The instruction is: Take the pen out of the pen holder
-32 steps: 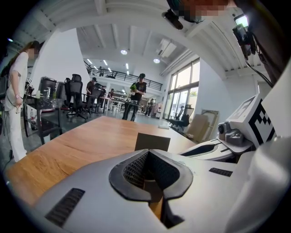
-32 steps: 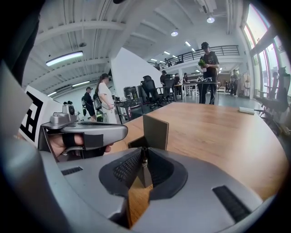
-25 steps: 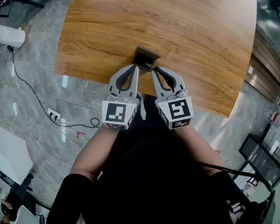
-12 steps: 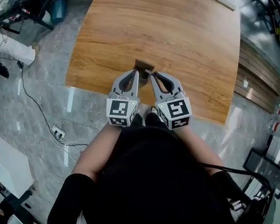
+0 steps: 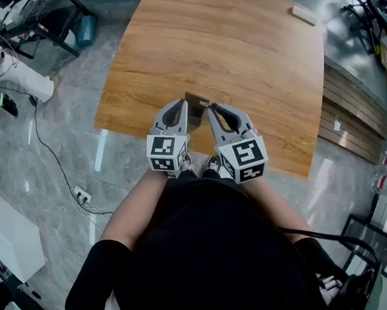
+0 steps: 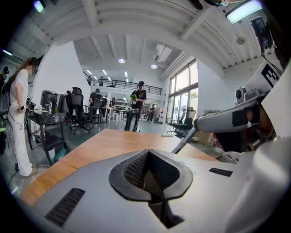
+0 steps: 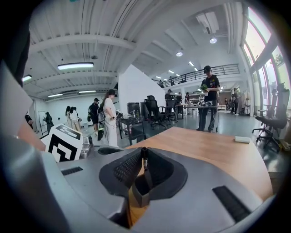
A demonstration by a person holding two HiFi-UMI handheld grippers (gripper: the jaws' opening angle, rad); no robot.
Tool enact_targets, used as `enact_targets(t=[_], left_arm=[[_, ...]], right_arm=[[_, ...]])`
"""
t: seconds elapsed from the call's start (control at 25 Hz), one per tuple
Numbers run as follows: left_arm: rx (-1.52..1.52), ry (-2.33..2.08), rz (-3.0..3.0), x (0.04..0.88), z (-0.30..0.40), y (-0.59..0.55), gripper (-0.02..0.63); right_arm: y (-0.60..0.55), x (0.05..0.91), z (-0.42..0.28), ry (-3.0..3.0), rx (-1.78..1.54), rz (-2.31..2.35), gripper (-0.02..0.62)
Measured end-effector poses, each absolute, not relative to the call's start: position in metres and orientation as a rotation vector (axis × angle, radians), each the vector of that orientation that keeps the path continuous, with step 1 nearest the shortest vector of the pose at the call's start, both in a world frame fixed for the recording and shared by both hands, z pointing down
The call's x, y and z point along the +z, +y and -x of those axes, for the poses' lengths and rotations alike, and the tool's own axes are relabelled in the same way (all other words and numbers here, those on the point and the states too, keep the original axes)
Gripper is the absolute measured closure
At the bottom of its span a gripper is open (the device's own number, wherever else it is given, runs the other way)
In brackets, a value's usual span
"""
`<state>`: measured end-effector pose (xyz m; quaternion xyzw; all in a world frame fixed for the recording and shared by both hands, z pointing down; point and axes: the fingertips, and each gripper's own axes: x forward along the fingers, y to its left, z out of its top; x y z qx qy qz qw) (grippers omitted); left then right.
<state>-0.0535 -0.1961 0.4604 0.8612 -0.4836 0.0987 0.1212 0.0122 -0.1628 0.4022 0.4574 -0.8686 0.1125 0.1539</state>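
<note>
- Left of the pair, at the bench's near edge: left tongs (image 5: 184, 105), pressed together, seemingly on the left wall of the small dark-brown box-shaped pen holder (image 5: 196, 96). Shows a brownish face between the pads in the left gripper view, though cannot say exactly which part of the holder.
- Under both tools: broad honey-coloured wooden bench (image 5: 237, 44), with the holder upright right at its near edge and touched from either side.
- At the holder's mouth, just right of that: slim dark pen (image 7: 144, 159), upright, lower part down in the holder, top end caught between the pads.
- Next to the right: right tongs (image 5: 211, 108), tips closed and pinching the pen's upper end, as seen in the right gripper view.
- Compared with a second ago: hardly any change. Stay at the holder in the same stance, both tongs. Only the bench drifts in the head view, which looks like a head shift. No clear rise of the pen.
- Judged from that: grip made, lift not yet begun. Calls for a straight upward pull while the left side steadies the holder, which could otherwise tip off the edge.
- Far right, well apart: small pale rectangular block (image 5: 302, 15) near the bench's far corner, untouched.
</note>
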Motion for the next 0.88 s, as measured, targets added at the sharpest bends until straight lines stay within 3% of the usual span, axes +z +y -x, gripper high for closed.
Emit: enact_targets(t=[0.88], left_arm=[[0.321, -1.423, -2.483, 0.474, 0.059, -0.196, 0.606]], right_arm=[[-0.174, 0.443, -0.004, -2.429, 0.372, -1.215, 0.554]])
